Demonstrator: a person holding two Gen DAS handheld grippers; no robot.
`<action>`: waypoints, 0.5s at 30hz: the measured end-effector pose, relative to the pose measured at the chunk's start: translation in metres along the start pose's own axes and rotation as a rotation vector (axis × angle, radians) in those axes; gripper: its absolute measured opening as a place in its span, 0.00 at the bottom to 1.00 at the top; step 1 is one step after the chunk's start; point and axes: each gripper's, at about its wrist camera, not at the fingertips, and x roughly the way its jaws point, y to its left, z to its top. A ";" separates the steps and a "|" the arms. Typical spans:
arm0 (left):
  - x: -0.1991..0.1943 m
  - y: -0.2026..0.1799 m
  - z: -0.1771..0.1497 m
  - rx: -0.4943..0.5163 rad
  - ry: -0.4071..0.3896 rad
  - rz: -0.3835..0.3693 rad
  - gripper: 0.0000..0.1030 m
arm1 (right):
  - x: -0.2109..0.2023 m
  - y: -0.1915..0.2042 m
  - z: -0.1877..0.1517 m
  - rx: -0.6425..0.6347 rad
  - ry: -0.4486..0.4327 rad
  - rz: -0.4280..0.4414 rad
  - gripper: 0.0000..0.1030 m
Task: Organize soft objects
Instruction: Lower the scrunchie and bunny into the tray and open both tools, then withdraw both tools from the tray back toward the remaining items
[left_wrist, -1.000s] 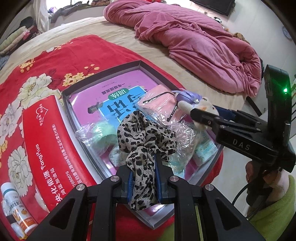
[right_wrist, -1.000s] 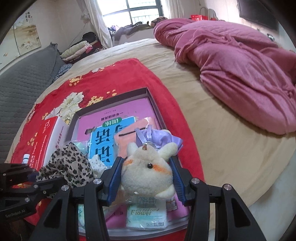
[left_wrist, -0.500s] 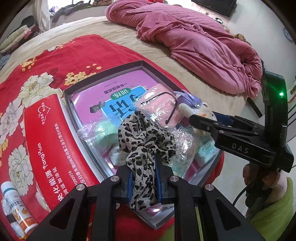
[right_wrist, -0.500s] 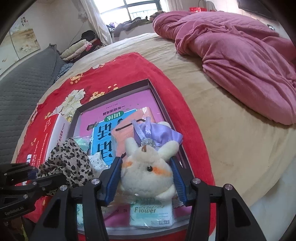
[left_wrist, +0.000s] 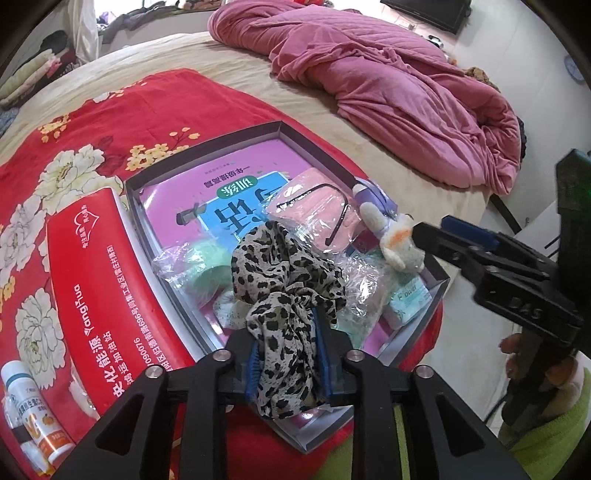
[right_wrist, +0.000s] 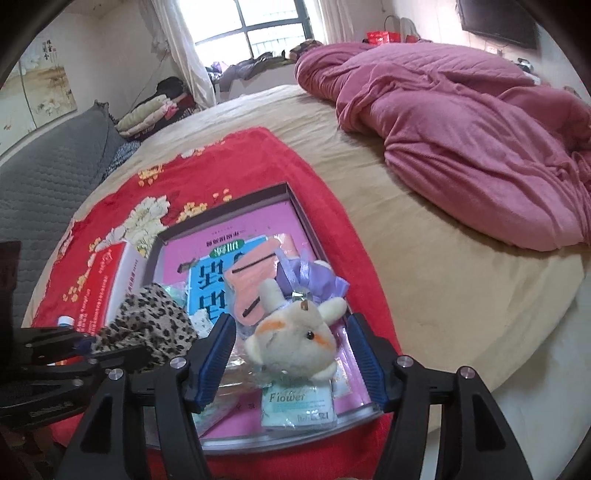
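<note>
we are at the letting-go step: both soft things sit over the tray (left_wrist: 207, 334) and the jaws of both grippers have just been opening.

the right gripper (right_wrist: 291, 356) has its jaws standing wide on either side of the plush (right_wrist: 291, 345), with a clear gap on each side, so the toy looks freed. it lies tilted at the tray's near right end, on a tissue pack (right_wrist: 297, 406) and beside a pink pouch (right_wrist: 255, 291).

the left gripper (left_wrist: 286, 360) has jaws still narrow, and the scarf (left_wrist: 284, 280) fills the space between them; the blue pads still seem to press its lower folds. its bulk heaps up over the tray's near middle, above crinkled clear bags.

next, we judge, the left jaws must part further so the scarf drops, then both grippers should lift clear without snagging cloth.

the scarf is thin, limp, leopard-printed fabric, bunched in loose folds. the plush is short-piled, cream with orange patches, rounded, with a lilac ribbon behind it. the tray is stiff, grey-walled, shallow and rectangular, floored by a glossy pink book (left_wrist: 236, 184). it rests on a red floral blanket (left_wrist: 74, 155) on the bed.
</note>
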 end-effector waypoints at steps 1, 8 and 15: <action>0.000 0.000 0.000 -0.002 -0.001 0.001 0.29 | -0.003 0.001 0.000 -0.001 -0.005 0.002 0.61; -0.010 -0.002 0.000 0.004 -0.028 0.003 0.52 | -0.021 0.010 0.005 -0.013 -0.041 0.005 0.61; -0.019 -0.001 0.001 0.011 -0.046 0.017 0.63 | -0.039 0.015 0.010 -0.015 -0.079 -0.003 0.61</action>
